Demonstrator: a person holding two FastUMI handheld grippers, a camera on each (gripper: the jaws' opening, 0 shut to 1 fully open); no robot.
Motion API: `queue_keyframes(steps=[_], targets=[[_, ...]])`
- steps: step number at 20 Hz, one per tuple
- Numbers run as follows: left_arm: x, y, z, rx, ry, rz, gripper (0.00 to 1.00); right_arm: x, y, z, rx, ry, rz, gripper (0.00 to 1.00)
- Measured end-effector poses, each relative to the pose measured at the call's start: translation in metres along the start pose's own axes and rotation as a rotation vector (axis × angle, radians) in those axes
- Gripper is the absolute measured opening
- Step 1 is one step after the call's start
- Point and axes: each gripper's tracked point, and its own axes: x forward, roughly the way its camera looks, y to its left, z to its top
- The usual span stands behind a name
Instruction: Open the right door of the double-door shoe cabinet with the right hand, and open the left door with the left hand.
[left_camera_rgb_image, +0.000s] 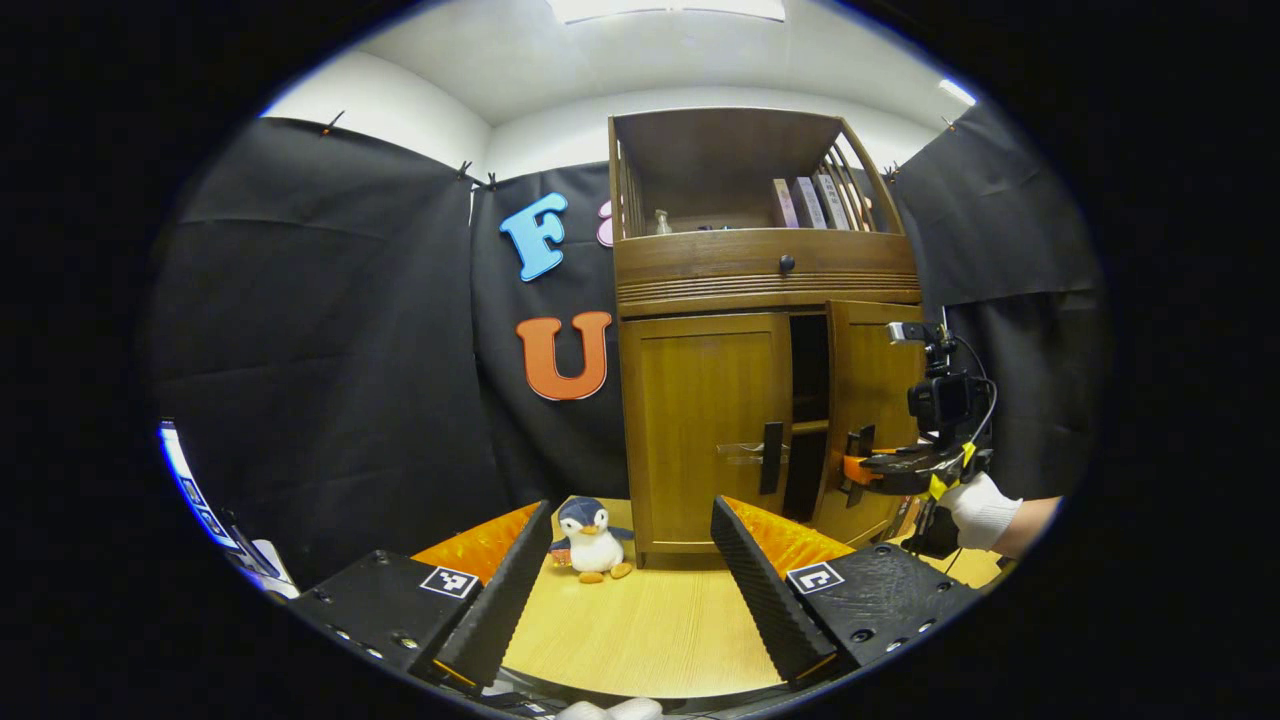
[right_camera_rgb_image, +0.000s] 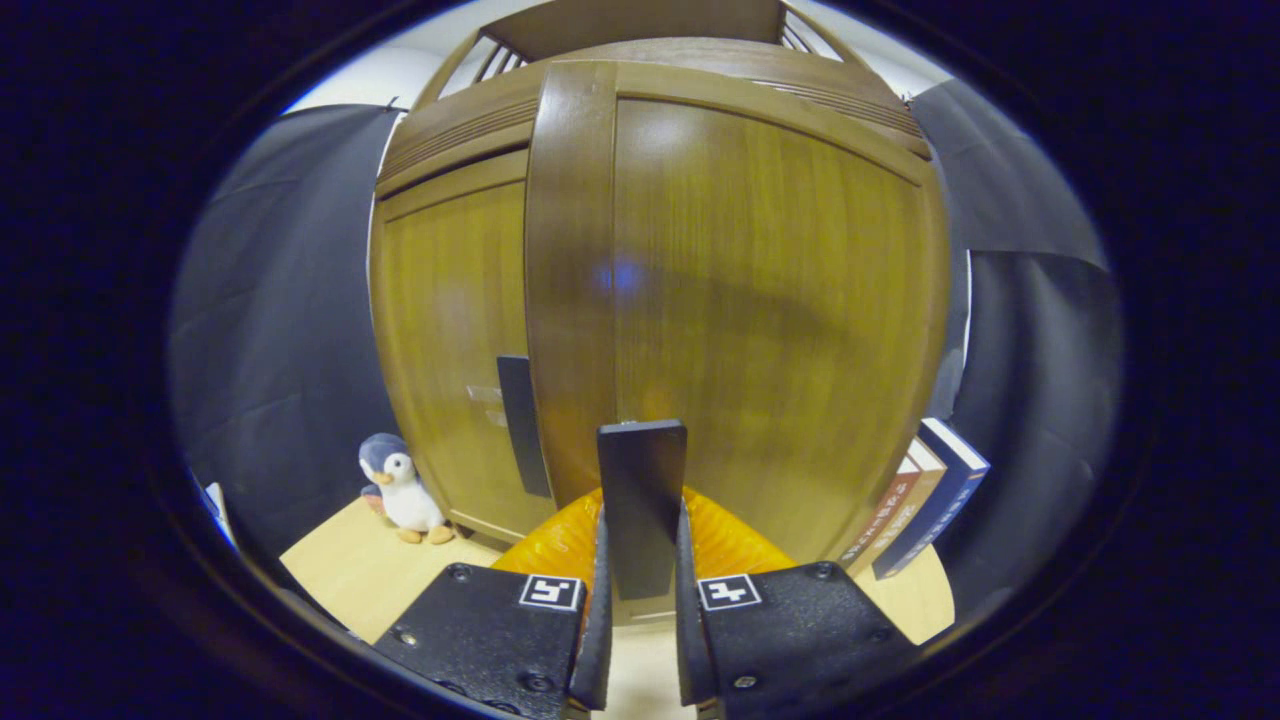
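The right door (left_camera_rgb_image: 865, 420) of the shoe cabinet (left_camera_rgb_image: 765, 330) is already swung partly out, with a dark gap showing between it and the left door (left_camera_rgb_image: 705, 430), which sits flush and shut. The right gripper (right_camera_rgb_image: 640, 620) has its jaws closed on the right door's handle (right_camera_rgb_image: 642, 500), the flat dark bar standing upright between the two fingers. In the left gripper view the same tool is seen at the door's free edge, held by a gloved hand (left_camera_rgb_image: 980, 510).

To do this step well, the pull should follow the door's arc around its hinge on the right side rather than running straight back, so the bar does not twist or slip out of the grip. A steady, slow swing looks wise, since the cabinet stands on the table (left_camera_rgb_image: 640, 630) and a jerk could shift it. Some books (right_camera_rgb_image: 920, 510) lean just beside the cabinet's right side, so I judge the door may meet them if it opens wide.

The left gripper (left_camera_rgb_image: 625, 585) hangs well back from the cabinet with its jaws spread wide and nothing between them. The left door's handle (left_camera_rgb_image: 772, 457) lies farther off and to the right of that gap, so the tool would need to advance and shift right. A toy penguin (left_camera_rgb_image: 592, 540) stands on the table near the cabinet's left corner, close to that approach path.
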Motion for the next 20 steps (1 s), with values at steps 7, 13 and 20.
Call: queue_keyframes(steps=[7, 13, 20], targets=[[-0.004, -0.027, -0.002, 0.013, 0.002, -0.057, 0.96, -0.048, -0.025, -0.015, 0.009, -0.001, -0.005, 0.3], [0.0, -0.054, 0.001, 0.012, -0.002, -0.113, 0.96, -0.085, -0.058, -0.026, 0.032, 0.001, -0.044, 0.26], [0.004, -0.091, -0.002, 0.017, 0.015, -0.173, 0.96, -0.116, -0.099, -0.034, 0.062, 0.002, -0.092, 0.2]])
